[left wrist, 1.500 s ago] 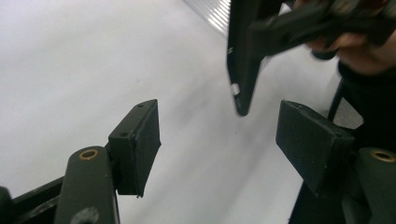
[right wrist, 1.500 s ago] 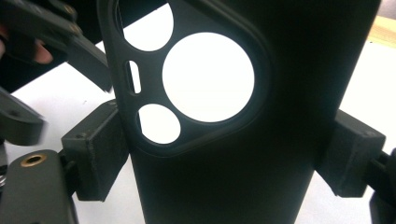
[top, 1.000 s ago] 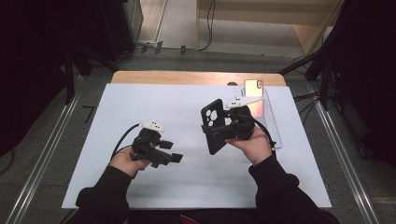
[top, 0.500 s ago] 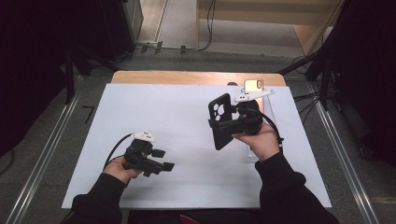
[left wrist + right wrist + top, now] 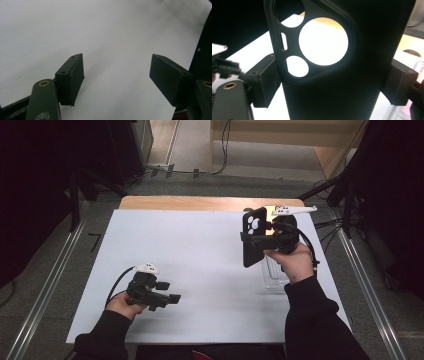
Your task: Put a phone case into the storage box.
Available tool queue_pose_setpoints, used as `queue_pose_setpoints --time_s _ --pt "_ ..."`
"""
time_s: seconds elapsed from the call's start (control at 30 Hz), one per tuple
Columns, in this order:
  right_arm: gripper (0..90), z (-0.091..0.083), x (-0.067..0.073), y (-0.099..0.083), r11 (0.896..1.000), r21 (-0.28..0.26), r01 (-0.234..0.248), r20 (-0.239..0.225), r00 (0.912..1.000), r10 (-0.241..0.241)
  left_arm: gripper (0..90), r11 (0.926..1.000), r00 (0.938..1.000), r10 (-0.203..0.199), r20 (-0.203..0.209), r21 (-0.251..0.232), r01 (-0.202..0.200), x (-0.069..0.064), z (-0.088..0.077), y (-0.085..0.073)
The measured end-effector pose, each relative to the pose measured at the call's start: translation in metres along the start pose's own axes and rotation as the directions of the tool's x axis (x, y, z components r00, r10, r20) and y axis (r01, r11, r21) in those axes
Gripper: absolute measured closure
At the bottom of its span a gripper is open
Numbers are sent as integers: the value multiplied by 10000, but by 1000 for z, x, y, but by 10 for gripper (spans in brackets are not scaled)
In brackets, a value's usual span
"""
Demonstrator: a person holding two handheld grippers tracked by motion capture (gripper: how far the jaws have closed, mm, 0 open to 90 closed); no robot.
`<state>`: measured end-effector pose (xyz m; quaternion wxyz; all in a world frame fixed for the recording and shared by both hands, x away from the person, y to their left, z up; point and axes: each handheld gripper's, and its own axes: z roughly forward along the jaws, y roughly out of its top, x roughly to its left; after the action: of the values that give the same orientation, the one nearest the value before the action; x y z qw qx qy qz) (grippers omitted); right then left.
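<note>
- The right gripper grasps a black phone case; its fingers press on both side edges, just below the camera cutout.
- Compared with a second ago, this hand has carried the case up and away from the person, toward the far right of the table. The case now stands upright in the air, well clear of the white surface.
- A clear tray lies on the table just beneath that hand. What it holds cannot be made out.
- The left gripper has slid back toward the person and sunk lower; it now hovers near the table's front left.
- Its fingers are released, spread apart with nothing between them; bare white table shows beyond.
- Judgement: the case is picked up and firmly held, so the lift looks done. The two hands are now well apart, which suggests the right one works alone for the moment, perhaps bringing the case toward the tray.
</note>
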<state>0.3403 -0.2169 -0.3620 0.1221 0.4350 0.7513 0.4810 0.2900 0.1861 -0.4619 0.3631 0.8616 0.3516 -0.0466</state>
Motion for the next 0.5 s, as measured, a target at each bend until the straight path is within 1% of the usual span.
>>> queue_pose_setpoints --time_s 0.2,0.3,0.4,0.5 --pt "127 -10 -16 6 9993 -321 -192 582 9981 210 275 9998 9998 -90 -170 -163 87 0 -1 -3" --pt "128 -13 -26 8 9981 -481 -390 820 9957 429 275 9998 9996 -64 -287 -173 59 -1 -1 -4" --pt "128 -15 -35 8 9964 -621 -579 1103 9918 645 275 9994 9996 -118 -271 -317 109 -2 -3 -5" --pt "128 -17 -44 9 9948 -779 -660 1393 9873 765 274 9995 9995 -119 -307 -300 110 -2 -4 -7"
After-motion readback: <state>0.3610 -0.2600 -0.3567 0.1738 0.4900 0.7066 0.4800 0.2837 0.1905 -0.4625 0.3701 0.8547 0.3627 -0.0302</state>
